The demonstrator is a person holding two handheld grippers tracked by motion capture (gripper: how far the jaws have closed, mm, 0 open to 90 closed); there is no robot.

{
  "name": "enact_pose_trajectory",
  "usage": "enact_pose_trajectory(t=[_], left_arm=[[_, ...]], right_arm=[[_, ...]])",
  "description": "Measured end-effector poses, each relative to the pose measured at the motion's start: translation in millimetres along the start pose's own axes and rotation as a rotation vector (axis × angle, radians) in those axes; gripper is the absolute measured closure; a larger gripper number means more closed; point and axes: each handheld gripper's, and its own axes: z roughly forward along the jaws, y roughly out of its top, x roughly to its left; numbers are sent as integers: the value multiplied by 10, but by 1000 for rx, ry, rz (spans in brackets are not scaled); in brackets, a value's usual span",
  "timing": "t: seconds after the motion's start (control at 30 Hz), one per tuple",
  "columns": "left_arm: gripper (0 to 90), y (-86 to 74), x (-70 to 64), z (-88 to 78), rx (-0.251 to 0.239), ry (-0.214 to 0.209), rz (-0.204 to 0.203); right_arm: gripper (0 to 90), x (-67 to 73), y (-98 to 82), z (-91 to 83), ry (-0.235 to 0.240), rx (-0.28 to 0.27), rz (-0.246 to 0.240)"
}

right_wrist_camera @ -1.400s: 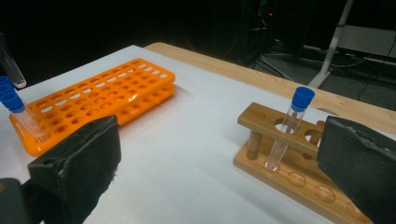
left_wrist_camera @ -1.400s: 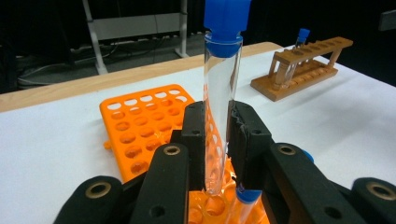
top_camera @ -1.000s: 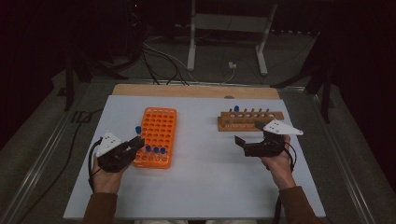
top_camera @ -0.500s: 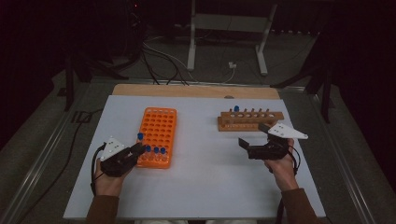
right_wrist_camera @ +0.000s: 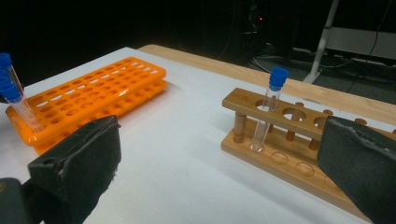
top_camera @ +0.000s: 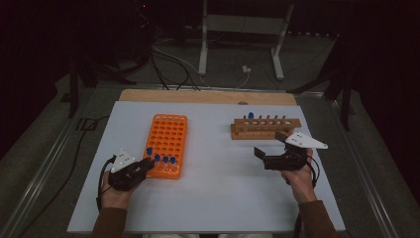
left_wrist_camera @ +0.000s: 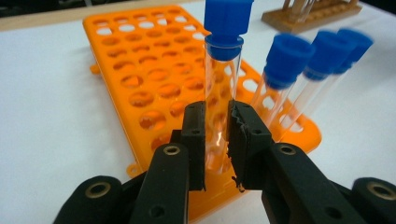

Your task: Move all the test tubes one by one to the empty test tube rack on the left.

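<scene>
My left gripper (left_wrist_camera: 217, 135) is shut on a clear test tube with a blue cap (left_wrist_camera: 222, 84). The tube stands upright, its lower end in a hole near the corner of the orange rack (left_wrist_camera: 140, 70). Three more blue-capped tubes (left_wrist_camera: 285, 70) lean in the rack just beside it. In the high view the left gripper (top_camera: 146, 162) sits at the near left corner of the orange rack (top_camera: 168, 129). My right gripper (top_camera: 269, 144) is open, nothing between its jaws, just in front of the wooden rack (top_camera: 265, 128). That rack holds one blue-capped tube (right_wrist_camera: 268, 107).
The white table top (top_camera: 218, 188) lies between the two racks and in front of them. A wooden strip (top_camera: 208, 96) runs along its far edge. Cables and a metal stand (top_camera: 237, 44) lie on the floor beyond.
My left gripper has sunk with the tube, bringing it down into the orange rack's near end. The right gripper has hardly moved.
</scene>
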Motion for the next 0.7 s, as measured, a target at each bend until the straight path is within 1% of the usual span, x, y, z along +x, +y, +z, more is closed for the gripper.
enact_pose_trajectory(t=[0.07,0.23,0.47,0.53,0.7], left_arm=[[778,-2,-4,4,12,3,7],[778,-21,-1,5,25,-2,4],[778,-43,-18,26,61,6,23],[777,-47,-29,34,66,9,32],[777,-46,-42,40,67,12,38]], right_arm=[[0,-6,-4,-5,-1,-1,1],[0,-18,-19,-5,-3,4,6],[0,-2,-28,15,2,9,4],[0,-2,-29,14,2,9,4],[0,-8,-36,18,2,10,6]])
